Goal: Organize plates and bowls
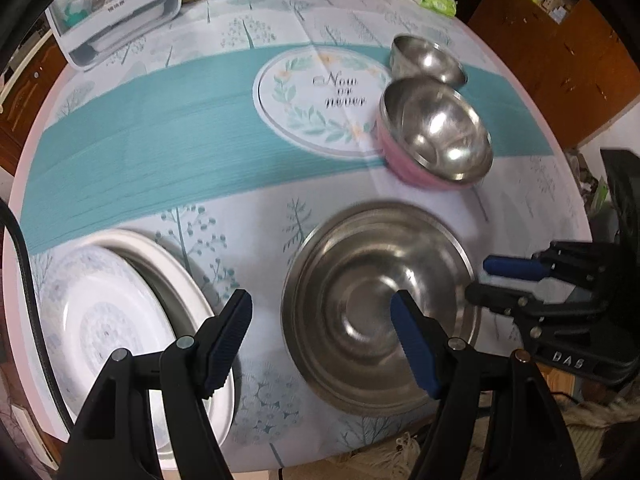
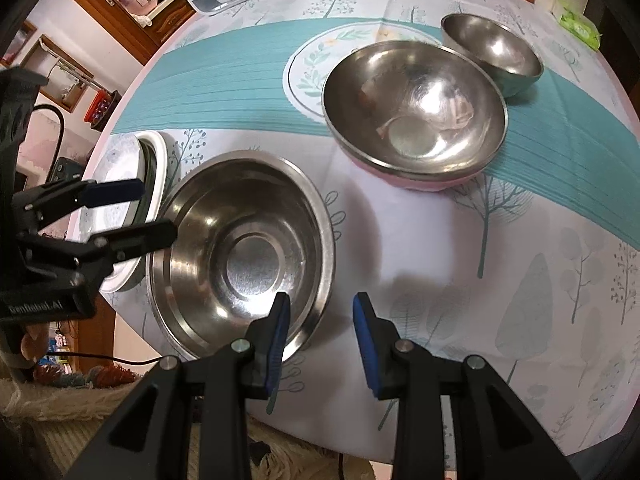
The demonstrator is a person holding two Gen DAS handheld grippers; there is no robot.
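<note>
Round table point(image 1: 120, 128) under a teal-banded tablecloth, wooden cabinets behind. Left gripper point(image 1: 320, 320) low over the near edge, angled down, jaws spread wide and holding nothing; one finger over the white plate point(image 1: 100, 320), the other over the steel basin point(image 1: 360, 300). Right gripper point(image 2: 320, 320) also low at the near edge, jaws parted moderately, empty, straddling the basin's near rim: one finger above the basin's inside, the other over bare cloth. Basin point(image 2: 240, 248) flat on the cloth, just right of the white plate, which sits tilted in a white-rimmed dish. Beyond the basin, a steel bowl nested in a pink bowl point(image 2: 412, 96); behind that, touching or nearly so, a smaller steel bowl point(image 2: 492, 48).
</note>
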